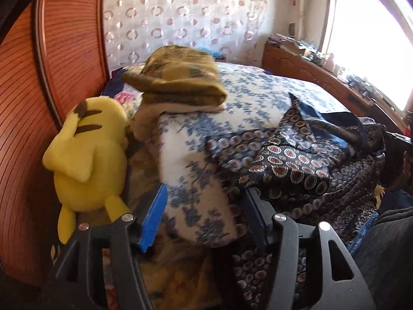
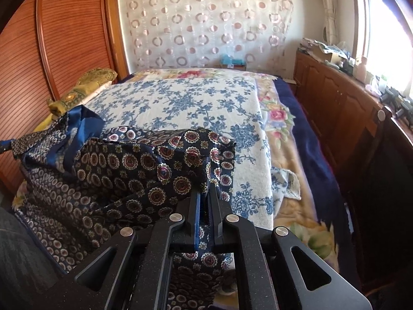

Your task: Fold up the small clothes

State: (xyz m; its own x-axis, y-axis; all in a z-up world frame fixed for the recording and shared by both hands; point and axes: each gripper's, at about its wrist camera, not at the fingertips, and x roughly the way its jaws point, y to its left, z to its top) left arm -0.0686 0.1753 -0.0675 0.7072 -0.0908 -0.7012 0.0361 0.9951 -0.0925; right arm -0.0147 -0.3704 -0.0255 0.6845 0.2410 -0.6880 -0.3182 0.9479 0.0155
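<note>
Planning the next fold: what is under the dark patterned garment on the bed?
The patterned garment lies on the blue floral sheet, edge pinched by the right gripper. Its heaped folds hide anything beneath.

Daylight scene, bright overall. Light enters from window point(image 1: 371, 38) at right in both views; pane blown out to white, glare washing nearby cabinet top point(image 2: 361, 77). Bed point(image 1: 258, 90) evenly lit, soft shadows under folded fabrics. Left wrist view motion-blurred, floral print smeared. Right wrist view sharper. Strong fisheye bending of wardrobe point(image 2: 64, 38); dark vignette in corners.
</note>
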